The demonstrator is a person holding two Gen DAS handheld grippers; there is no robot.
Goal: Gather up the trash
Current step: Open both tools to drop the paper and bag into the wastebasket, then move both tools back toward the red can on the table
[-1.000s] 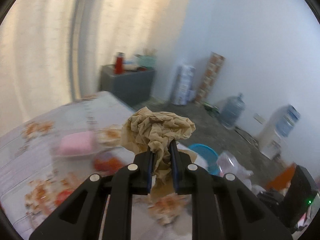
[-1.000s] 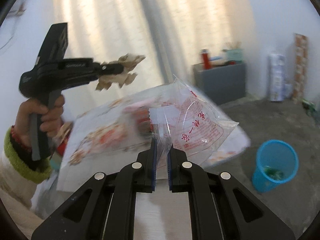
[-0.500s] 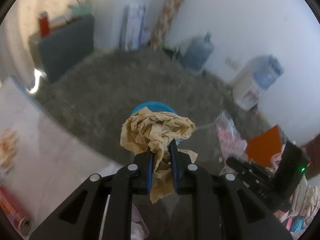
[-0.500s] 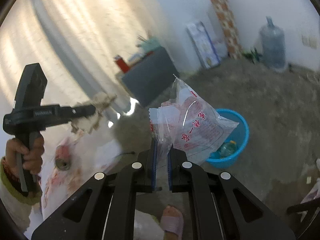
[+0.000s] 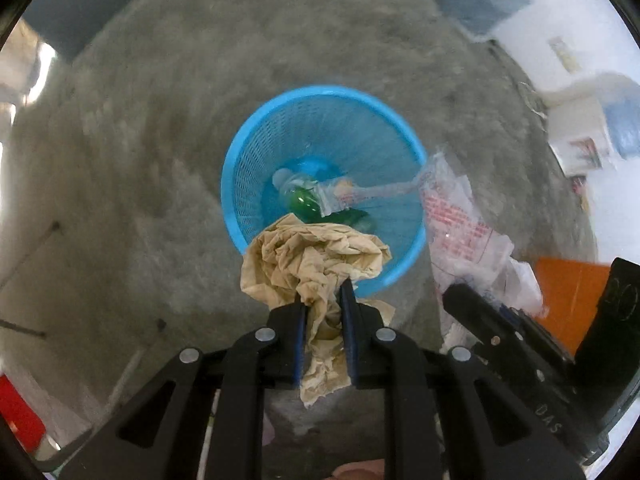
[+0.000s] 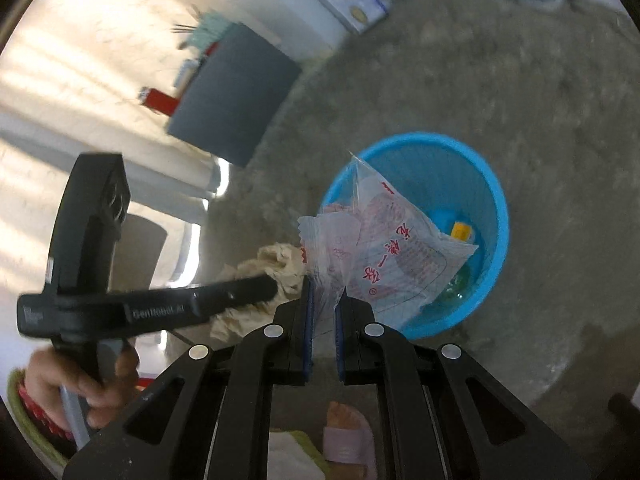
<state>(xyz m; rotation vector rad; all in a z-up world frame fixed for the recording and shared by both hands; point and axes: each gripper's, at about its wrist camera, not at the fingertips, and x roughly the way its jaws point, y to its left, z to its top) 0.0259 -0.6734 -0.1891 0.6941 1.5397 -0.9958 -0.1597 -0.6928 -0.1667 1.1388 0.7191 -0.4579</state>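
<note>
My left gripper [image 5: 324, 300] is shut on a crumpled tan paper napkin [image 5: 312, 256] and holds it above the near rim of a blue mesh trash basket [image 5: 256, 148] on the floor. Inside the basket lie a green plastic bottle [image 5: 306, 200] and other trash. My right gripper [image 6: 324, 292] is shut on a clear plastic bag with red print [image 6: 380, 256], held over the basket's [image 6: 484, 184] near left side. The bag also shows in the left wrist view [image 5: 452, 216], at the basket's right rim. The left gripper with its napkin [image 6: 276, 264] shows just left of the bag.
The basket stands on a grey concrete floor [image 5: 160, 120]. A dark grey cabinet [image 6: 236, 92] with a red item on it stands by the curtained wall. A water bottle and boxes line the far wall. My slippered foot [image 6: 348, 436] is below the right gripper.
Both grippers swung away from the patterned table and down toward the floor. They now hang over the blue basket, each still holding its trash.
</note>
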